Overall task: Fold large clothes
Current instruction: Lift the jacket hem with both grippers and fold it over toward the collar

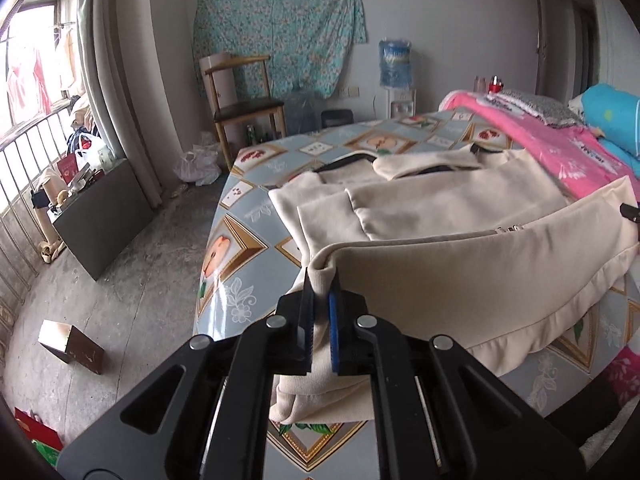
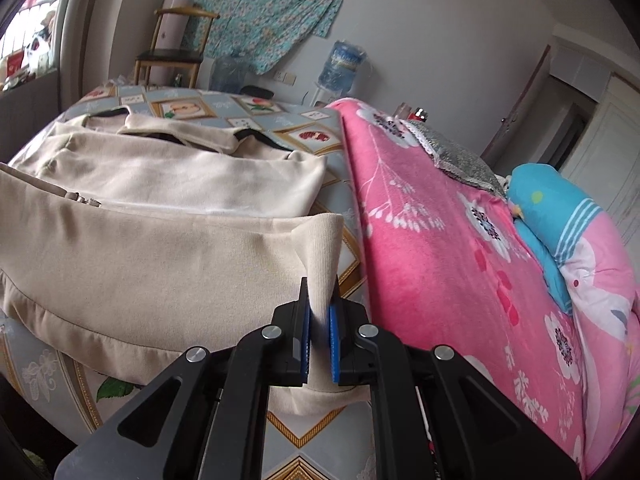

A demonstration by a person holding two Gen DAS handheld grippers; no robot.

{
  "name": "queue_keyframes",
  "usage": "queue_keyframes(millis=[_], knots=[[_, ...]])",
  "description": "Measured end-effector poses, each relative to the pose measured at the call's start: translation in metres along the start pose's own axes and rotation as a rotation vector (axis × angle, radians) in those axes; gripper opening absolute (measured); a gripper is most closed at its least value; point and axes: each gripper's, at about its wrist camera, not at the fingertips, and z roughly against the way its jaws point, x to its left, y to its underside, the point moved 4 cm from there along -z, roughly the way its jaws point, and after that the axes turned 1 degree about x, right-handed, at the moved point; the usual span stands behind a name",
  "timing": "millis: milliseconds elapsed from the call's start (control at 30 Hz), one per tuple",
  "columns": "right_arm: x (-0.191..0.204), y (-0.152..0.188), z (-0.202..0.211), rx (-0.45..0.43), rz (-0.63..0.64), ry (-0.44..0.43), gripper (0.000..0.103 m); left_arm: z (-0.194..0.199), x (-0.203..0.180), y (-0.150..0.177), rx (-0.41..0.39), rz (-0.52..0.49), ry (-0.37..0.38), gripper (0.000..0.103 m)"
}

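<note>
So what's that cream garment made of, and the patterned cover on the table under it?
The cream garment looks like a soft matte knit, probably cotton or a blend: fine ribbing shows where the right claw pinches it. The table cover looks like printed plastic or oilcloth, since it is smooth with a slight sheen, though I can't be sure.

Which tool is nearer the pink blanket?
Right. The right tool grips the cream garment corner beside the pink blanket; the left tool holds the far corner.
</note>
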Motion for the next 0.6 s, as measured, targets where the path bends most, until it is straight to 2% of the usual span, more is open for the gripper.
queue_keyframes(millis=[167,333,600], knots=[[-0.014,-0.003,0.013,-0.045,-0.057,0.000,0.008,0.021,0.007,-0.011,-0.060,0.041,0.022,0.006],[-0.021,-0.015,0.018,-0.085,-0.082,0.002,0.008,0.029,0.006,-0.032,-0.117,0.022,0.016,0.005],[-0.028,-0.055,0.009,-0.159,-0.073,0.013,0.008,0.017,0.006,-0.077,-0.174,0.002,0.001,0.005]])
